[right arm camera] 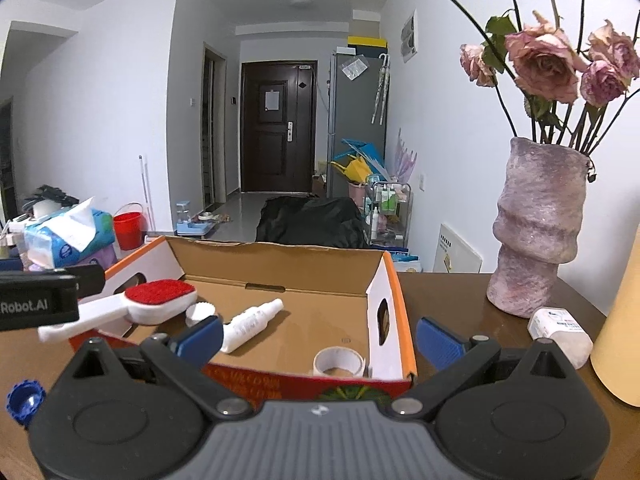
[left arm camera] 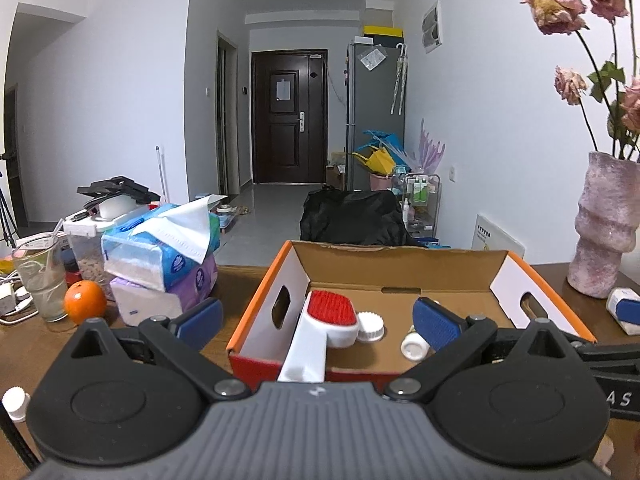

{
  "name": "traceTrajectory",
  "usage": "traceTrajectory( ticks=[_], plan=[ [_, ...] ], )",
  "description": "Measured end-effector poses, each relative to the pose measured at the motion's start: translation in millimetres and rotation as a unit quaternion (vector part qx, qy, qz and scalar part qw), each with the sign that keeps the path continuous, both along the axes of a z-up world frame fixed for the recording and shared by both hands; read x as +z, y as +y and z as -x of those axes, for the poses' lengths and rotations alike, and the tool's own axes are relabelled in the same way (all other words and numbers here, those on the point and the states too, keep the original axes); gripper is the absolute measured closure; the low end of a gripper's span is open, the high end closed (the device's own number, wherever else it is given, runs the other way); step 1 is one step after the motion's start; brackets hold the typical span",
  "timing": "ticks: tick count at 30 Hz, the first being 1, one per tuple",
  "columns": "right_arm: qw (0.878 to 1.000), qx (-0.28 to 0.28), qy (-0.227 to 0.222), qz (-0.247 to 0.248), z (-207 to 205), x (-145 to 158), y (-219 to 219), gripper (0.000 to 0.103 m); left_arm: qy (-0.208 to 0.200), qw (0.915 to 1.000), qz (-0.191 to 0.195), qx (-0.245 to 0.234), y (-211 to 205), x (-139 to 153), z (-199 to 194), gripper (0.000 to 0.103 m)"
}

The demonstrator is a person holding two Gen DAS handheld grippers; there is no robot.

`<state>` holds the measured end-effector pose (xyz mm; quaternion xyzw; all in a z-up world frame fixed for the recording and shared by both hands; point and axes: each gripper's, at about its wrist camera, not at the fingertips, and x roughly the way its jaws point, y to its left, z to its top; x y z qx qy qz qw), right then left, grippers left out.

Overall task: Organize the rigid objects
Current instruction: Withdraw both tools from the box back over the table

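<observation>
Left wrist view is showing the left tongs (left arm camera: 316, 318) spread wide and gripping nothing, hovering over the cardboard box (left arm camera: 256, 300) on the table (left arm camera: 36, 356). Inside it, the red-and-white lint brush (left arm camera: 332, 314) is lying with its handle poking over the near wall, beside a white cap (left arm camera: 371, 326) and a small white bottle (right arm camera: 250, 324). Right tongs (right arm camera: 320, 336) are hanging equally released above the box's near edge, with a tape roll (right arm camera: 339, 362) sitting in the near right corner.

- "robot.ai", white letters on the black side of the left gripper (right arm camera: 40, 306), seen at the left edge of the right wrist view.
- "a s", white letters, the end of a cut-off word, on the black body of the right gripper (left arm camera: 616, 384) at the right edge of the left wrist view.
- print on the red front wall of the cardboard box (right arm camera: 280, 388): too blurred to read.
- label on the small white container (right arm camera: 560, 330) beside the vase: too small to read.
</observation>
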<state>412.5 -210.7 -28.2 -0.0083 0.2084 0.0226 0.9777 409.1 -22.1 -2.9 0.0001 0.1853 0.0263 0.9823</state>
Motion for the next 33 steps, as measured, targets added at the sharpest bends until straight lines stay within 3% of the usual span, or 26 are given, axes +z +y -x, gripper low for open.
traceTrajectory(
  ticks=[33],
  plan=[
    [1.000, 0.007, -0.006, -0.003, 129.5, -11.1, -0.3, 0.000, 0.020, 0.9998, -0.008, 0.000, 28.1, -11.2, 126.3, 0.000]
  ],
)
